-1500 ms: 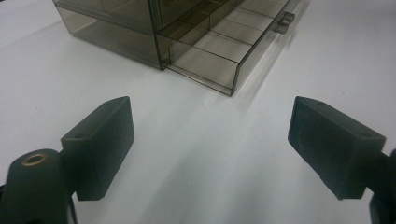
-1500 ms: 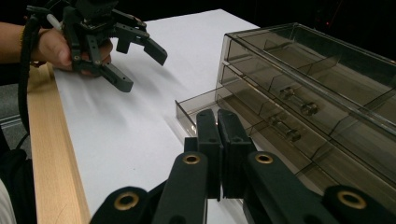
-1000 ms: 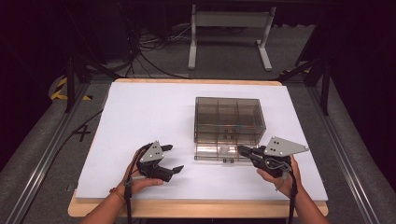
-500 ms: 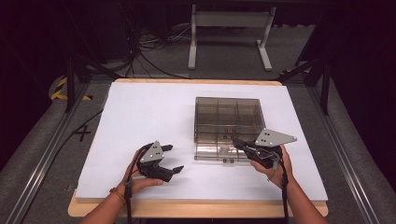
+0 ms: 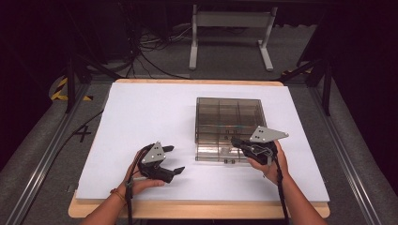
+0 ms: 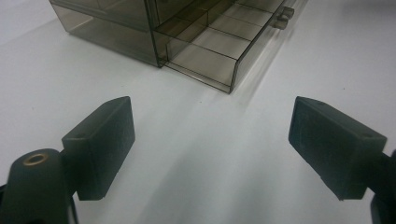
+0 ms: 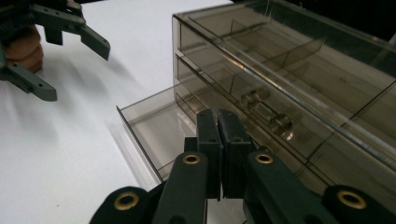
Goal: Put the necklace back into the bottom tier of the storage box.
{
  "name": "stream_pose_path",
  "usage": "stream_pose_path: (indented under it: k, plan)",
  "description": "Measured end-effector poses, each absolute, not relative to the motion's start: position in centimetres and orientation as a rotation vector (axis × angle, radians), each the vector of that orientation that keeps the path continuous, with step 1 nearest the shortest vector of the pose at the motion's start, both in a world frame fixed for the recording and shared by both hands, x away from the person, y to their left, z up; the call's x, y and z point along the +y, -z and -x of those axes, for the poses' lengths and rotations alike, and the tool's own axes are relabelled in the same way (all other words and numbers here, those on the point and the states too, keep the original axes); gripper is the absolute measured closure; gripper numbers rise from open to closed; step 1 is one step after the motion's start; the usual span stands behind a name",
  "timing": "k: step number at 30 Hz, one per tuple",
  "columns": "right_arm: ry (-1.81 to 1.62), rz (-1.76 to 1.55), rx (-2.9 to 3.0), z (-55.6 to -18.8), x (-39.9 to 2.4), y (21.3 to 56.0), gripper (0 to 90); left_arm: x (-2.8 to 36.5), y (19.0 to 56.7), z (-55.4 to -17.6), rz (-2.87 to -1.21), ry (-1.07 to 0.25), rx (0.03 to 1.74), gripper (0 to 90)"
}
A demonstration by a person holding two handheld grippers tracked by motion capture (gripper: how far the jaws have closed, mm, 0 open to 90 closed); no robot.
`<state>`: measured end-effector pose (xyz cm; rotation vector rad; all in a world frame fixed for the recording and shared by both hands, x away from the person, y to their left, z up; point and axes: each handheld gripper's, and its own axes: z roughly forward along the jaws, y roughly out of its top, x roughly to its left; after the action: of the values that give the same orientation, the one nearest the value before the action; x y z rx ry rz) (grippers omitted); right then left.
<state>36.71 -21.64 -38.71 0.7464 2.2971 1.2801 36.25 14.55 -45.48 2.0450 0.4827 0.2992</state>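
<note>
Since before, the right gripper (image 5: 237, 142) has slid left to the drawer box (image 5: 229, 124), jaws together. Ahead of the wide-apart left gripper (image 5: 172, 160) sits the pulled-out drawer (image 6: 219, 51). A bump might push the box away.

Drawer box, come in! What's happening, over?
Left gripper open, resting on table. Right gripper jaws shut, empty, at drawer box front. Bottom drawer pulled partly out. Nothing in the way.
</note>
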Motion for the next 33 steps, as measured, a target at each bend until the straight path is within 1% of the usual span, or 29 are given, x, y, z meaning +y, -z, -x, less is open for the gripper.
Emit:
stream_pose_path:
  k: [10, 17, 33]
  plan:
    - [-1.182, -0.818, 2.389, -37.8, -21.3, 40.7, 89.0, 14.6, 45.5, -36.3, -2.041, -0.298, 0.483, 15.0]
    - [-1.131, -0.826, 2.415, -37.9, -21.0, 41.5, 88.3, 14.5, 45.5, -36.2, -2.048, -0.302, 0.482, 15.0]
    - [-1.094, -0.804, 2.405, -37.5, -21.0, 42.0, 86.9, 14.4, 45.5, -36.2, -2.060, -0.316, 0.478, 16.3]
